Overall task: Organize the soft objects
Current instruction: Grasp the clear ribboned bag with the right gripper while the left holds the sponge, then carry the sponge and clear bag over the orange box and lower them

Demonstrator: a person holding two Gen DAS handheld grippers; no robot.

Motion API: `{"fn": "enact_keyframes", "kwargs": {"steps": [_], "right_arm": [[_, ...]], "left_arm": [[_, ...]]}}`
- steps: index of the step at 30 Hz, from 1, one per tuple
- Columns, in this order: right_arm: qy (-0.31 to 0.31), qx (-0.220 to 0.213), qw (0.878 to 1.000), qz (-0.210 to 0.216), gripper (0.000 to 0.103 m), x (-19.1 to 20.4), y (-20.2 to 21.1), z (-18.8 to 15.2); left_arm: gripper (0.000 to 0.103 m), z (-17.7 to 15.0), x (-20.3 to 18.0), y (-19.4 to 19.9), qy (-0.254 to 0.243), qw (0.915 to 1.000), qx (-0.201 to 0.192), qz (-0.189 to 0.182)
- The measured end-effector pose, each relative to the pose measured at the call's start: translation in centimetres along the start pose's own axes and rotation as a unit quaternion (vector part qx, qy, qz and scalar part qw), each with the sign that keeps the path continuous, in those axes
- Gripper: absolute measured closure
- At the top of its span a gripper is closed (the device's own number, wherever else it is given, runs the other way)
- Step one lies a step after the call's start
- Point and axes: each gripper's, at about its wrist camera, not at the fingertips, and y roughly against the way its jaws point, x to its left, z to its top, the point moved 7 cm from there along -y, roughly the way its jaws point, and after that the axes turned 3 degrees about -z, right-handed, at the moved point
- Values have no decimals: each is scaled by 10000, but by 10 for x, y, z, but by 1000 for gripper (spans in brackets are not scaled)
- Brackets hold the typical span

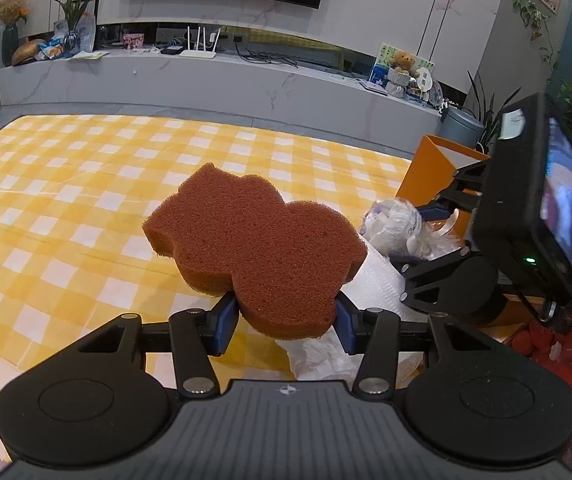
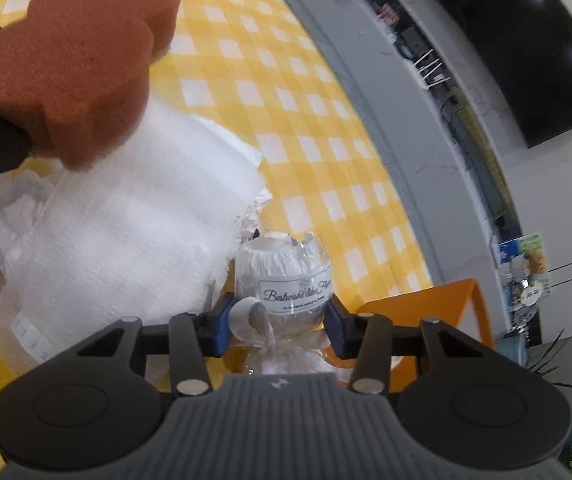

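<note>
Rust-brown foam, cut in a wavy outline, is the sponge (image 1: pixel 254 248) that the left hand-held gripper (image 1: pixel 286 320) clamps by its near end between the blue pads (image 1: pixel 224 326). It is held flat above the yellow checked cloth (image 1: pixel 66 184) of the worktop, in the middle of the left wrist view. In the right wrist view the same sponge (image 2: pixel 70 60) fills the upper left of the frame.

Below it, on the cloth, lies a white padded sheet (image 2: pixel 126 232) over some crumpled white paper (image 2: pixel 10 216).

The right hand-held gripper (image 2: pixel 280 320) sits at the lower centre of its own view. Its pads (image 2: pixel 222 324) press on both sides of a small white bundle in clear plastic wrap (image 2: pixel 282 276), which carries a printed label. In the left wrist view this bundle (image 1: pixel 398 220) shows at the right of the frame, just beside the sponge.

An orange box (image 2: pixel 446 312) stands behind the bundle, at the lower right, near the edge of the worktop.
</note>
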Motion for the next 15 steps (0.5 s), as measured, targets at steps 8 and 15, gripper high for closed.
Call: {"fn": "enact_keyframes", "kwargs": {"steps": [8, 15], "right_arm": [[-492, -487, 9972, -273, 57, -31, 48, 8], [-1354, -951, 9858, -279, 57, -69, 102, 5]], "left_arm": [[46, 5, -10, 15, -311, 9991, -224, 170], [46, 14, -14, 37, -277, 9984, -398, 276]]}}
